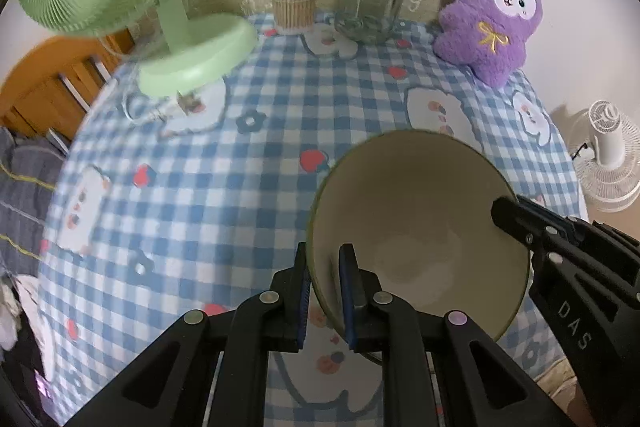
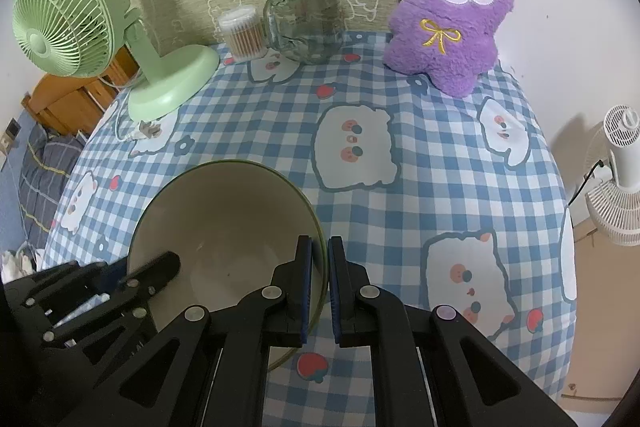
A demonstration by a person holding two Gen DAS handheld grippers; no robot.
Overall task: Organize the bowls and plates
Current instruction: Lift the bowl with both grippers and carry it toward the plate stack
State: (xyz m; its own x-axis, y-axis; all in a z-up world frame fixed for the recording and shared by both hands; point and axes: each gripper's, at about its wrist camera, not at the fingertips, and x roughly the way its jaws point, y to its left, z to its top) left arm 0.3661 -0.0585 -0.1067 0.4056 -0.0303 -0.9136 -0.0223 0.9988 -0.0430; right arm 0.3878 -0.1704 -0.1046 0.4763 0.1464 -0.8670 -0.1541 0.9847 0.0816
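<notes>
Near the front edge of the worktop (image 2: 440, 107), over its blue checked cloth, one cream bowl (image 1: 412, 211) with a green rim is carried between two tools. At the bowl's left rim the left gripper (image 1: 325, 293) has its jaws pinching the wall, one pad outside and one inside. On the opposite rim the right gripper (image 2: 320, 291) has its jaws pinching the wall in the same way. Both point steeply down, and the bowl sits tilted with its mouth toward the far side; whether its foot touches the cloth cannot be told, since the tools hide its underside. Nothing lies inside it. Along the far edge stand a green fan (image 2: 76, 23) on the left, a tub of cotton swabs (image 2: 242, 33), a glass jar (image 2: 306, 15) with a dark lid, and a purple plush toy (image 2: 448, 11) on the right, all well apart from the bowl. No plate or second bowl shows in either view. The step in hand looks like moving the bowl, two-handed, to its place. The next move likely calls for bringing it level and setting it down on open cloth, both sides lowering evenly so that neither rim slips from its pads, before either pair of jaws lets go.
</notes>
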